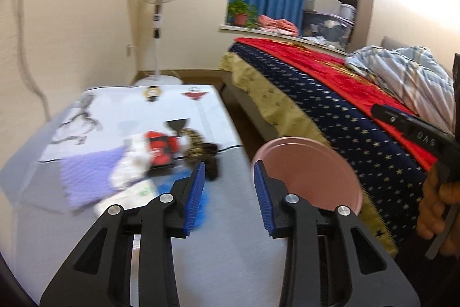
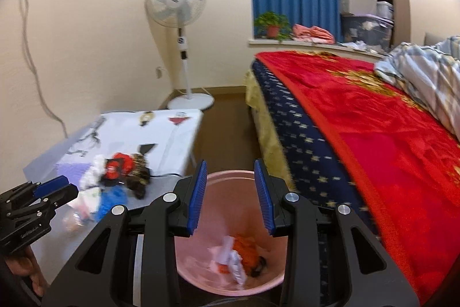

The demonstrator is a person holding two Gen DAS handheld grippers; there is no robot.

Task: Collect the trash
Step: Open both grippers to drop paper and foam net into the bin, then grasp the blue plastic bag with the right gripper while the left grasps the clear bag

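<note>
You are in a bedroom, with a low white table [image 1: 184, 111] beside a bed [image 2: 359, 134]. Your left gripper [image 1: 230, 186] hangs over the table edge, jaws apart with nothing between them. Your right gripper [image 2: 231, 189] hovers above the pink bin [image 2: 230, 263], jaws likewise parted and empty. Crumpled trash [image 2: 235, 258] lies in the bin's bottom; more litter [image 1: 161, 160] sits piled on the table.

bin [image 2: 230, 275]: smooth pink plastic, matt | gripper pads [image 1: 198, 186]: ribbed blue plastic | blanket [image 2: 373, 134]: plush red cloth, right of frame | towel [image 1: 86, 177]: nubby lilac cloth, lower left | table [image 1: 224, 249]: smooth grey top
</note>
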